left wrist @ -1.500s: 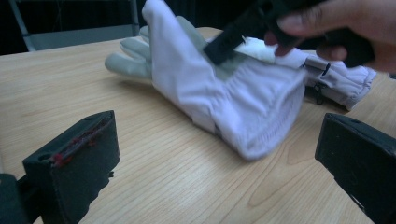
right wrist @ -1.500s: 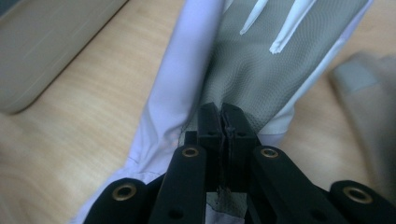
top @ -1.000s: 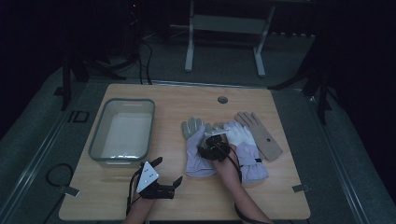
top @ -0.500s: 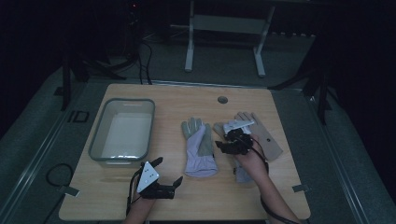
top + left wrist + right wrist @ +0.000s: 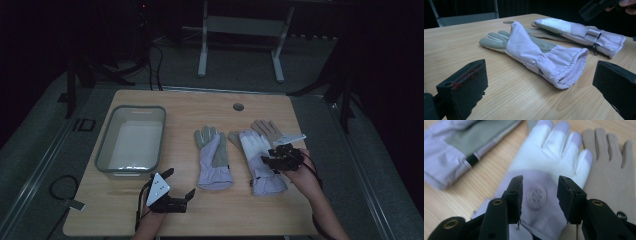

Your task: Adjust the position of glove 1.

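Right gripper [image 5: 539, 195] hovers, jaws apart, over the white glove [image 5: 549, 170], which lies flat right of table centre; left gripper [image 5: 541, 87], jaws wide apart, faces the lilac glove [image 5: 536, 52]

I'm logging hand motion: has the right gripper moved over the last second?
Yes. In the high view the right gripper has shifted rightward, away from the clear plastic bin, from between the gloves to the right-hand pale lilac-and-white glove.

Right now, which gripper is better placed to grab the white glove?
Right. The right gripper hangs open directly over the white glove, jaws straddling its round badge. The left gripper rests near the table's front edge, facing the other glove.
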